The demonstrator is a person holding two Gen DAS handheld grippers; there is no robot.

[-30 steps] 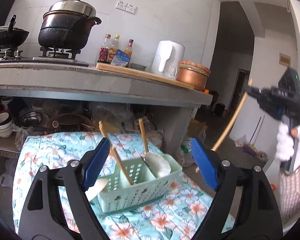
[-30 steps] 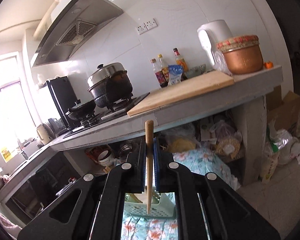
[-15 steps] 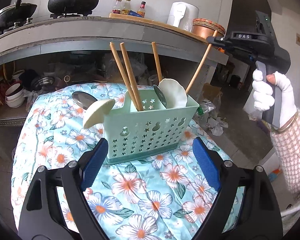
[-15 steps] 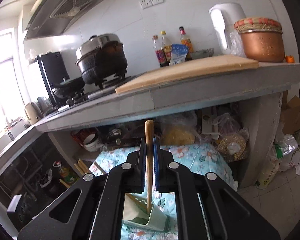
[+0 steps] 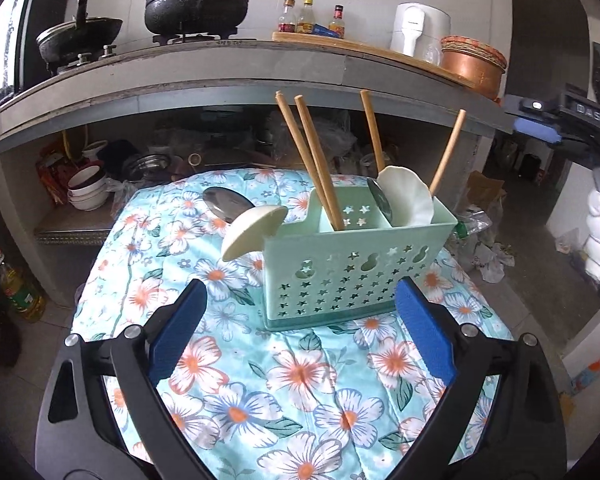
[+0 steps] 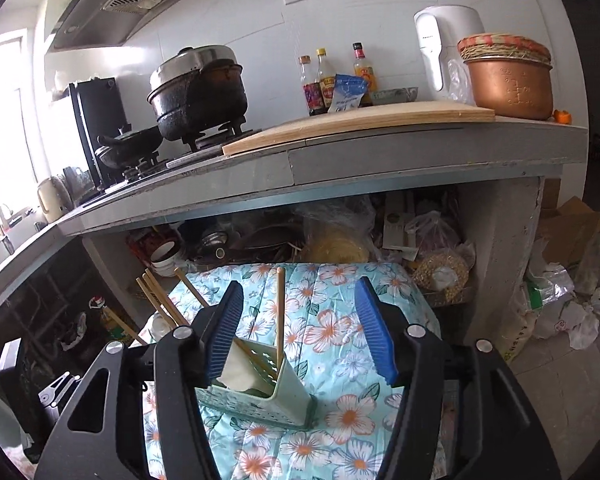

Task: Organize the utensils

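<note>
The right gripper [image 6: 298,328], clenched on a wooden chopstick [image 6: 279,316] a second ago, is opening its jaws; the stick now stands free in the end compartment of the pale green perforated plastic utensil basket [image 5: 352,264] on the floral-clothed worktop [image 5: 260,380]. The left gripper [image 5: 300,328], jaws released and still widening, has dipped toward the basket, empty.

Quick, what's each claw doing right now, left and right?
Left claw: open, jaws opening, holding nothing; the green caddy stands just beyond it.
Right claw: jaws opening, pads clear of the chopstick standing in the caddy.
</note>
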